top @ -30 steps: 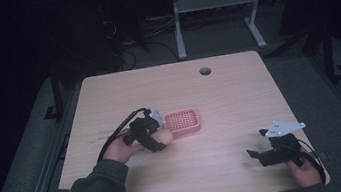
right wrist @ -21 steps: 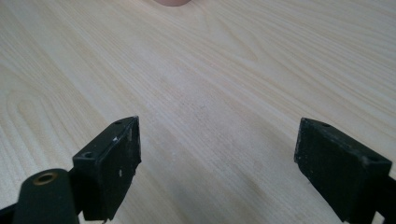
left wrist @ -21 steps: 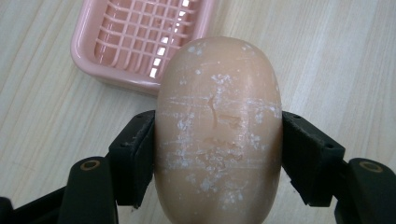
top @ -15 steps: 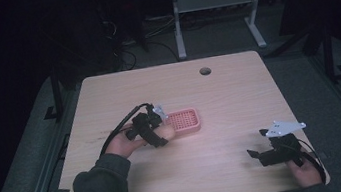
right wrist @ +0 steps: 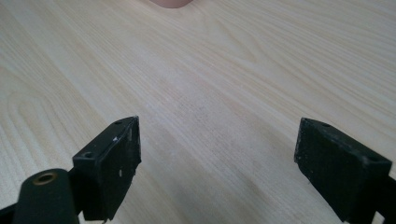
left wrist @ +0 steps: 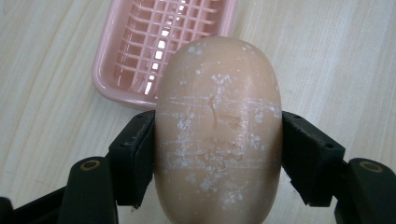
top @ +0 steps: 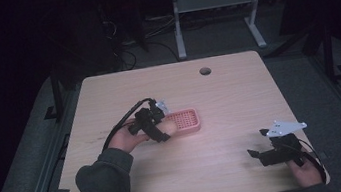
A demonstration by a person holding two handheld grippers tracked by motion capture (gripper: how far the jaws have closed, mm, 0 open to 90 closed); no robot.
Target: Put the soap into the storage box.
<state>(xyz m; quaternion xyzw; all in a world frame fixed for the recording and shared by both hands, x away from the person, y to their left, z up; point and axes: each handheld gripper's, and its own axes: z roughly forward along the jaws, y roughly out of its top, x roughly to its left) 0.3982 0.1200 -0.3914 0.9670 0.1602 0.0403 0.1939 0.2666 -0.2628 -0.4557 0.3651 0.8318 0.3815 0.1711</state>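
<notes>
A tan oval soap bar (left wrist: 218,126), flecked with white, is clamped between the jaws of my left gripper (left wrist: 218,154), which is shut on it. It hangs just short of the near edge of a pink slatted soap dish (left wrist: 154,44). From above, the left gripper (top: 154,123) sits at the dish's (top: 188,120) left side with the soap (top: 167,127) showing by the hand. My right gripper (top: 258,145) rests near the table's front right corner, open, with bare wood between its pads (right wrist: 114,163).
The light wood table (top: 229,98) has a round cable hole (top: 205,71) near its far edge. A black cable (top: 124,120) loops from the left gripper. A white desk frame (top: 212,9) stands on the dark floor beyond the table.
My left gripper has drifted slightly forward and right with the soap, closer to the pink dish. The right gripper has stayed put.
</notes>
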